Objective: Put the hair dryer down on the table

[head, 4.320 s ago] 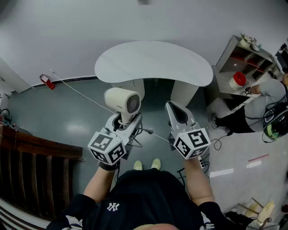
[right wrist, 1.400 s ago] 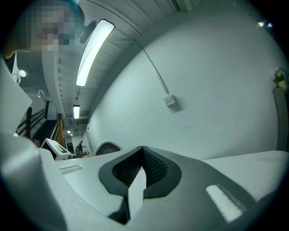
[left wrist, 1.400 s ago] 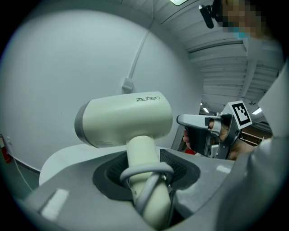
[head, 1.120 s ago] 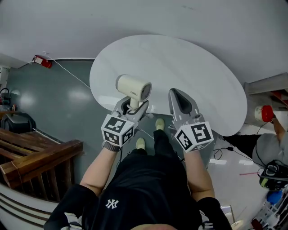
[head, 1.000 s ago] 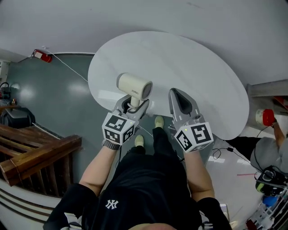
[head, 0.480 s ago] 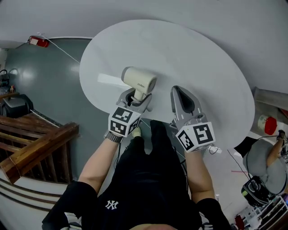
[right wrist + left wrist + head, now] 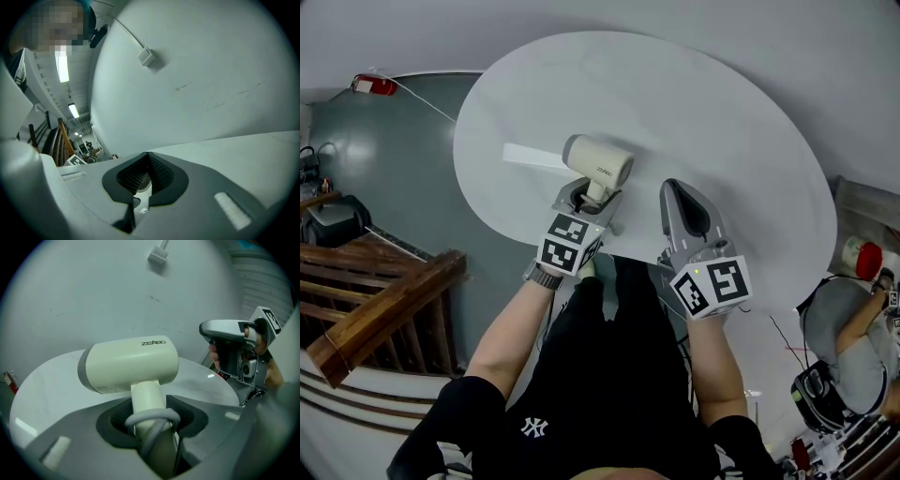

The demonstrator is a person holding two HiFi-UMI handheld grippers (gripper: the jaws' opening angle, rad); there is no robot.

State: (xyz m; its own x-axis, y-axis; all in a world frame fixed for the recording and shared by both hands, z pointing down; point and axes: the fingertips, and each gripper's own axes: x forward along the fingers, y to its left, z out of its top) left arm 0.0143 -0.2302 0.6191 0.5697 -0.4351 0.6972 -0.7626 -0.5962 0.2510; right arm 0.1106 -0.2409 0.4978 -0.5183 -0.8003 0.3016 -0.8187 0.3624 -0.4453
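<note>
- So, left gripper (image 7: 591, 195) jaws were clamped on the hair dryer (image 7: 129, 363) handle, with the grey cord (image 7: 152, 416) looped around the handle at the pads.
- Dryer stood handle-down, barrel level, over the near part of the white table (image 7: 722, 122); couldn't tell if it touched the top.
- Right gripper (image 7: 675, 192) jaws were together with nothing between them, near the left gripper and over the table's near edge.
</note>
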